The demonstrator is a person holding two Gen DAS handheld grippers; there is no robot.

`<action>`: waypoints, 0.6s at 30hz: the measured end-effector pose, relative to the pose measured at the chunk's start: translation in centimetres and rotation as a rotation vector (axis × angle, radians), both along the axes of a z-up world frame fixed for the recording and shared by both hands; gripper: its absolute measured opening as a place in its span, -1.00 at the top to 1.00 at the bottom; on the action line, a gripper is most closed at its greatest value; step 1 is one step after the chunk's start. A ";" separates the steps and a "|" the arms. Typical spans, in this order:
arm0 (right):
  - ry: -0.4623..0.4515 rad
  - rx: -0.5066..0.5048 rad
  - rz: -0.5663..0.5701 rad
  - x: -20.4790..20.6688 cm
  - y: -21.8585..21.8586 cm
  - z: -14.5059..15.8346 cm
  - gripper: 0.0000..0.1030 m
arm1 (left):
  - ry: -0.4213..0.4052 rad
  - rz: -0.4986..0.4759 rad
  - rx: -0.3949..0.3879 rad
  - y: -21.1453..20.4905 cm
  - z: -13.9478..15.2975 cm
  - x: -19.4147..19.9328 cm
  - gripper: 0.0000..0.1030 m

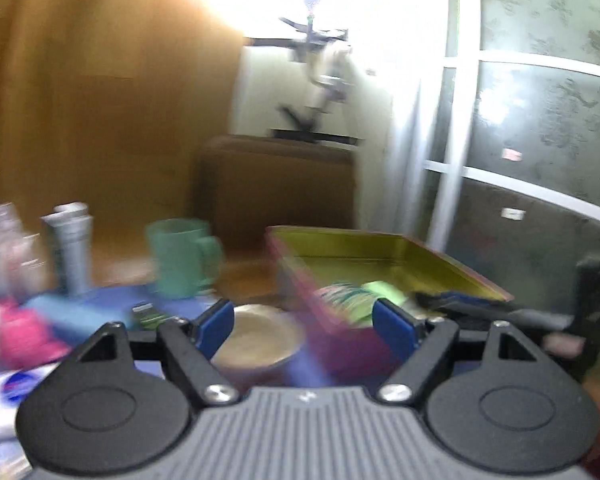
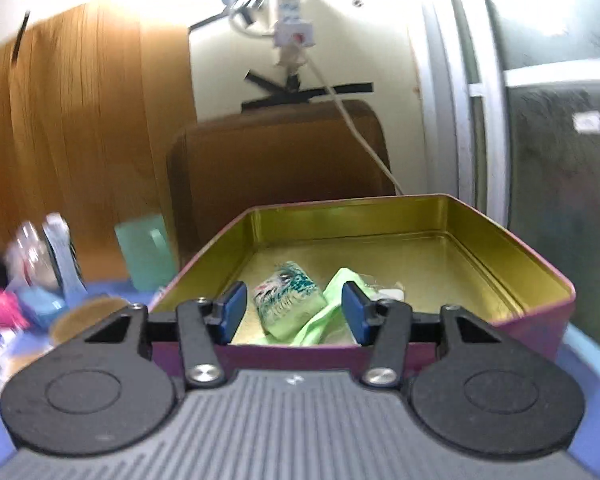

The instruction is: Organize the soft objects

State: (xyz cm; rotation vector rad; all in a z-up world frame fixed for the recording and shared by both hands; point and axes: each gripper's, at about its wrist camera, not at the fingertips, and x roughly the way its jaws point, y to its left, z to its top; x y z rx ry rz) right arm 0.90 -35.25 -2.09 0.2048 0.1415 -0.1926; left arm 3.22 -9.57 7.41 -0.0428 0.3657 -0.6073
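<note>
Small soft packet, white with green and red print (image 2: 288, 300), lies on the floor of the rectangular metal tin, gold inside and magenta outside (image 2: 540, 276), near its front wall. Long axis runs roughly 10 to 4 o'clock in the right wrist view. Pale green soft cloth piece (image 2: 332, 312) lies against it at 4 o'clock, partly under it.

Right tongs (image 2: 296, 312): jaws apart, nothing between the pads; packet sits dead ahead at 12 o'clock, just past the fingertips, inside the tin's front wall.

Left tongs (image 1: 303, 326): jaws apart, empty. In the blurred left view the tin (image 1: 440, 264) lies at 1 o'clock, the packet (image 1: 344, 296) showing over its near corner.

Judgement: right hand is nearer and squared to the packet; left would have to cross the tin's corner.

Outward, on the blue-covered table (image 2: 580, 360): round tan shallow dish (image 1: 256, 336), mint-green plastic mug (image 1: 180, 256), grey tube (image 1: 70, 248), pink soft item (image 1: 24, 336) at 9 o'clock, too blurred to identify.
</note>
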 end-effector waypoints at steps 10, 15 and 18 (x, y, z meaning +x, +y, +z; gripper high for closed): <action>0.133 -0.029 0.525 0.5 9.4 -0.9 -0.06 | 0.172 0.261 -0.135 12.8 -3.9 -0.6 -0.29; 0.240 0.047 0.568 4.3 12.0 -1.7 -0.06 | 0.225 0.228 -0.196 14.7 -5.1 -0.5 -0.17; 0.256 0.184 0.536 6.2 10.9 -1.7 0.03 | 0.224 0.213 -0.210 14.9 -5.1 -0.6 -0.17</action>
